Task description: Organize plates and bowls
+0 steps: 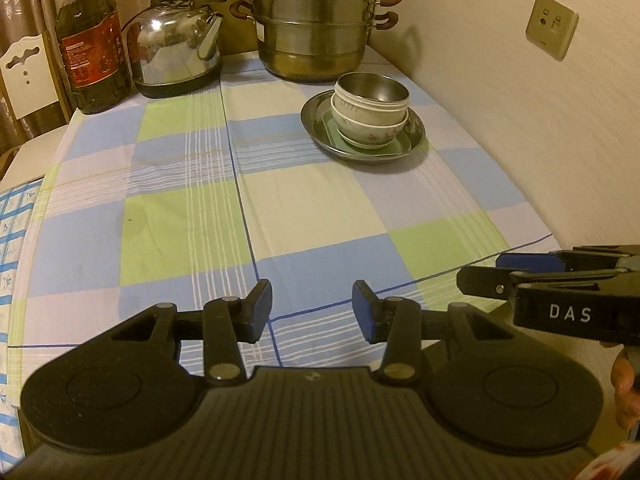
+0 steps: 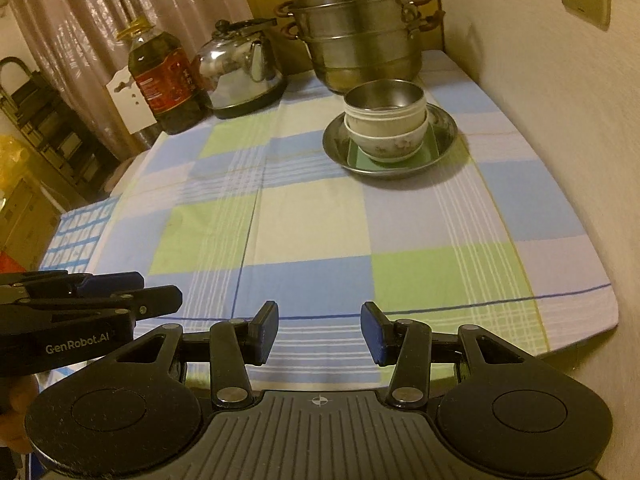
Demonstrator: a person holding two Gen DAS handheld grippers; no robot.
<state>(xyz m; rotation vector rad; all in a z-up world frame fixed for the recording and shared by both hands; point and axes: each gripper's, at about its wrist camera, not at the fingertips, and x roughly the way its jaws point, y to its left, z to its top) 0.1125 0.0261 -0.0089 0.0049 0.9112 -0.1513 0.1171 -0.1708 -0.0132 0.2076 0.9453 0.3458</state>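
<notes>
A stack stands at the far right of the table: a round steel plate (image 1: 316, 120) (image 2: 446, 128) holds a green square plate (image 1: 400, 146) (image 2: 430, 148), a white flowered bowl (image 1: 372, 130) (image 2: 386, 142), a second white bowl (image 1: 352, 102) (image 2: 384, 118) and a steel bowl (image 1: 372, 88) (image 2: 384, 96) on top. My left gripper (image 1: 312, 308) is open and empty above the table's near edge, far from the stack. My right gripper (image 2: 320, 330) is open and empty beside it. Each shows side-on in the other's view, the right in the left wrist view (image 1: 520, 276) and the left in the right wrist view (image 2: 120, 292).
At the back stand an oil bottle (image 1: 92, 44) (image 2: 168, 80), a steel kettle (image 1: 176, 48) (image 2: 240, 72) and a tiered steel steamer pot (image 1: 312, 24) (image 2: 356, 32). The checked tablecloth (image 1: 300, 200) (image 2: 320, 220) covers the table. A wall (image 1: 540, 140) runs along the right side.
</notes>
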